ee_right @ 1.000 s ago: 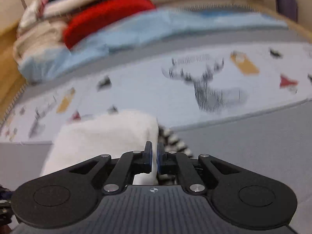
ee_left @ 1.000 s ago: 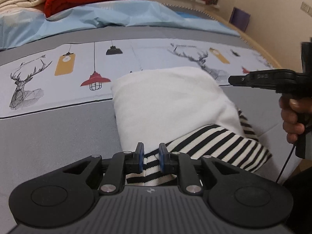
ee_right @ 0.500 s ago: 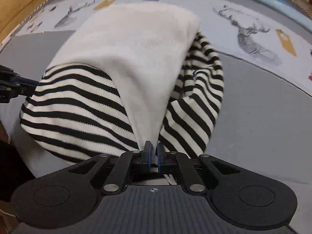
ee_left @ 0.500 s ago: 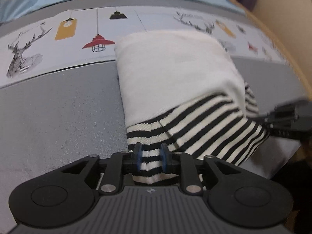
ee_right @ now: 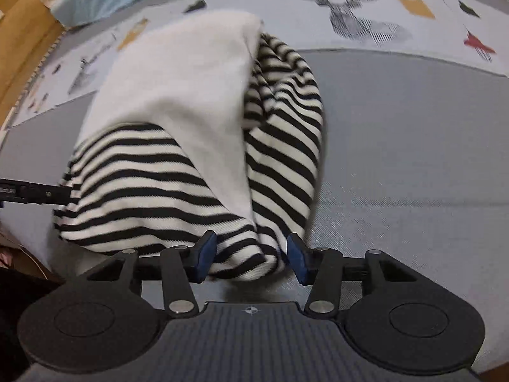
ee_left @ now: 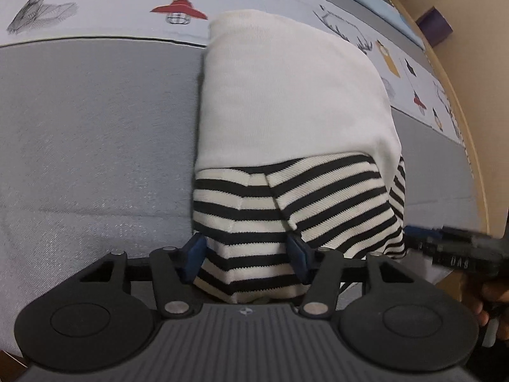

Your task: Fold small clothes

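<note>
Opening, jaws of left gripper (ee_left: 246, 258) and right gripper (ee_right: 251, 258) straddle striped garment (ee_left: 286, 200) hem, released.

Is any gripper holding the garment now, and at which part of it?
Nothing is gripped. Both the left gripper and the right gripper are opening; the striped hem of the folded garment lies loosely between each pair of pads.

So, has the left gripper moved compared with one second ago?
Yes. The left gripper tipped down toward the garment; the red lamp print climbed the left wrist view, and its jaws are opening.
</note>
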Available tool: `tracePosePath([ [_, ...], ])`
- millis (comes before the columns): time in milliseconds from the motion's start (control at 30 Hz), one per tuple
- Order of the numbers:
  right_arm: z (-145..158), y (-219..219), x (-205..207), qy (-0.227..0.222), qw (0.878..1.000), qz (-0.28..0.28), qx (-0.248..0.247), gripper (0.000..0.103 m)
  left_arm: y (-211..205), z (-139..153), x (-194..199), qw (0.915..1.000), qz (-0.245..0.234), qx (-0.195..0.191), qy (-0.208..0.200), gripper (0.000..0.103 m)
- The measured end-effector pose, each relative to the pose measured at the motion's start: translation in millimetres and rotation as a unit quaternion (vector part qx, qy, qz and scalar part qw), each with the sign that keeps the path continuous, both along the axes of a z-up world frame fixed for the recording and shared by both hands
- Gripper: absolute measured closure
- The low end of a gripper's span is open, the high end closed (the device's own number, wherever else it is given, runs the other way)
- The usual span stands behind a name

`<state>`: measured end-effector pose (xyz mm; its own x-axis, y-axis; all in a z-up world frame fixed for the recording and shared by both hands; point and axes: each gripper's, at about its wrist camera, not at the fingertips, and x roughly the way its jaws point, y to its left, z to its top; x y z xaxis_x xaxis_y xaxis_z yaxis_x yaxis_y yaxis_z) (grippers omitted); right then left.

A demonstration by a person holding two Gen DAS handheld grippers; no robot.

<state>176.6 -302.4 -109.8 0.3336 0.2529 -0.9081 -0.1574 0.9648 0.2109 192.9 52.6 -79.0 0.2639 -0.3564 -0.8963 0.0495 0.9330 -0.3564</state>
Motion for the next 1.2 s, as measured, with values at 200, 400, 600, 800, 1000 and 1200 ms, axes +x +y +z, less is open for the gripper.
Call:
tracePosePath([
  [200,24.1,-22.6,5.0,-0.063,0.995,-0.073,0.031,0.076,-7.7,-3.0,-0.7,0.9998,-0.02,-0.004,-0.008,0.043],
  [400,27.8,-14.9,-0.7,-0.065,0.996,-0.043,0.038,0.075,-14.4,-2.5,-7.3,0.9975,-0.035,0.05,-0.037,0.026],
  [600,-5.3,6.4,-9.2,0.009,0.995,0.015,-0.102,0.072,-19.6,4.8,-13.1,0.9918,-0.034,0.102,-0.069,0.019],
  [800,43.1,5.4,-36.9,-0.121,0.988,-0.034,-0.089,0.063,-21.9,40.2,-38.9,0.965,0.008,0.187,-0.184,0.017],
  [1000,88.2,-5.9,-83.6,-0.23,0.967,-0.104,-0.043,0.036,-33.5,92.4,-77.6,0.9424,0.069,0.18,-0.273,0.013],
  [1200,107.2,7.1,-123.8,-0.292,0.952,-0.074,-0.052,0.026,-69.6,118.5,-133.5,0.9333,0.086,0.183,-0.297,0.009],
])
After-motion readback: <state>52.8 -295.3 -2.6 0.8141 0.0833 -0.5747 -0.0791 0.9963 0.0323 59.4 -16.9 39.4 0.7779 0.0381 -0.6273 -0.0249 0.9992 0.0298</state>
